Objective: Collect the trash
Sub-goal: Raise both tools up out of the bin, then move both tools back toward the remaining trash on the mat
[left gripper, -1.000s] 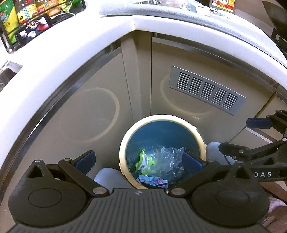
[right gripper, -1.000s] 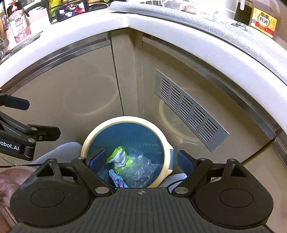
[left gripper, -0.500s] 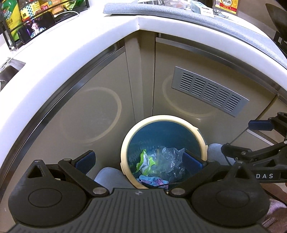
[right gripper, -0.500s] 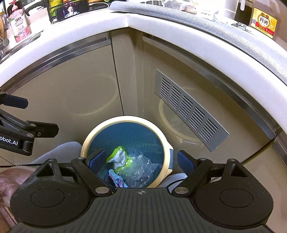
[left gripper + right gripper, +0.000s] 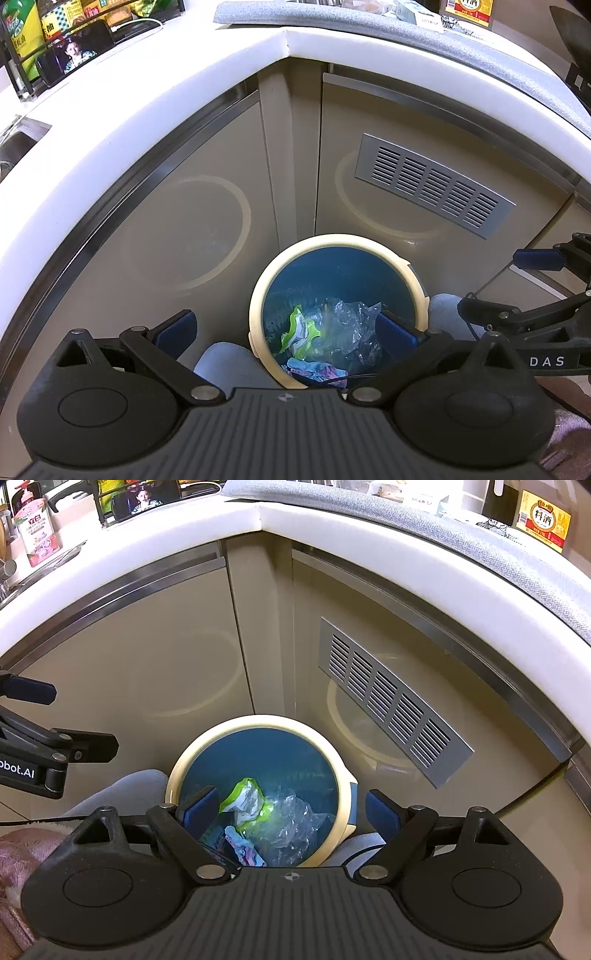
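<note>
A round trash bin (image 5: 340,238) with a cream rim and a blue inside stands on the floor in the cabinet corner. In it lie a green and white wrapper (image 5: 299,330), crumpled clear plastic (image 5: 349,326) and a pink and blue wrapper (image 5: 314,369). My left gripper (image 5: 286,328) hangs open above the bin's near edge, nothing between its blue pads. My right gripper (image 5: 291,812) is open over the same bin (image 5: 258,720), also holding nothing. Each gripper shows at the side of the other's view: the right gripper (image 5: 509,282) and the left gripper (image 5: 62,716).
Beige cabinet doors with a metal vent grille (image 5: 432,184) close in behind the bin, under a white counter edge (image 5: 284,44). Grey rounded shapes (image 5: 229,362) (image 5: 443,310), perhaps the person's feet, flank the bin. A pink sleeve (image 5: 22,849) shows at lower left.
</note>
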`<state>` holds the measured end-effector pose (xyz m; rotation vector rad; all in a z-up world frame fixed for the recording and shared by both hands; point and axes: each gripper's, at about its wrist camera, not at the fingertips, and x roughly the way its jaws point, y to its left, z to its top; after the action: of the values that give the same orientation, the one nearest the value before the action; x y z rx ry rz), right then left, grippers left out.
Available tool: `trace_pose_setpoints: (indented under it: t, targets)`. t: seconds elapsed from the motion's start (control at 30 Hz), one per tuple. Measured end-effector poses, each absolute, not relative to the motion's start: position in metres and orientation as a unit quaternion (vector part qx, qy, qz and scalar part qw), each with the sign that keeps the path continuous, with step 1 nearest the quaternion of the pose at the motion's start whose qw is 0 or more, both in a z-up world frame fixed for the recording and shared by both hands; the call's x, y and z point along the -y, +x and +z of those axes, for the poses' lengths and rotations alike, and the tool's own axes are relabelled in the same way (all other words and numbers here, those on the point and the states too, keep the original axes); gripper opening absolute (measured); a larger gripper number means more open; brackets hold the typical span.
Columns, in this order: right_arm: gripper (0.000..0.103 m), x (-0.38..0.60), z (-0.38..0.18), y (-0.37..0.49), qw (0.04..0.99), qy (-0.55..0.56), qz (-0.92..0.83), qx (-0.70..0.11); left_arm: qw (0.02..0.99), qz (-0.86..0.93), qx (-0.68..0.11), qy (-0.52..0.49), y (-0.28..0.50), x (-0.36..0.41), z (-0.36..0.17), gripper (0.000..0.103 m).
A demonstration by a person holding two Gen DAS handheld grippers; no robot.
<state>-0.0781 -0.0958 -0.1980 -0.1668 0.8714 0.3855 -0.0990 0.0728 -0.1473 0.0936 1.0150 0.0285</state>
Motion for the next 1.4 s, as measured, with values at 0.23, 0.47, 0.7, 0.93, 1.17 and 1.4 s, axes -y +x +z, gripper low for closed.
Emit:
trace_pose_setpoints:
  t: [0.23, 0.47, 0.7, 0.93, 1.17, 1.4]
  targets:
    - [0.088, 0.096, -0.198, -0.077, 0.887, -0.078, 0.186, -0.416, 0.871, 0.017, -0.488, 0.044, -0.097, -0.075, -0.149, 0.103]
    - [0.088, 0.097, -0.191, -0.08, 0.893, -0.083, 0.196, -0.397, 0.879, 0.023, -0.474, 0.048, -0.096, -0.077, -0.14, 0.103]
    - [0.089, 0.101, -0.182, -0.078, 0.893, -0.07, 0.209, -0.392, 0.883, 0.022, -0.467, 0.04, -0.094, -0.079, -0.127, 0.103]
    - [0.089, 0.112, -0.153, -0.068, 0.901, -0.021, 0.223, -0.371, 0.896, 0.026, -0.442, 0.023, -0.092, -0.084, -0.101, 0.103]
    - [0.09, 0.123, -0.119, -0.054, 0.91, 0.025, 0.245, -0.335, 0.906, 0.036, -0.421, 0.021, -0.09, -0.088, -0.078, 0.103]
    - [0.094, 0.138, -0.077, -0.026, 0.946, 0.042, 0.203, -0.249, 0.91, 0.05, -0.412, 0.013, -0.079, -0.094, -0.066, 0.103]
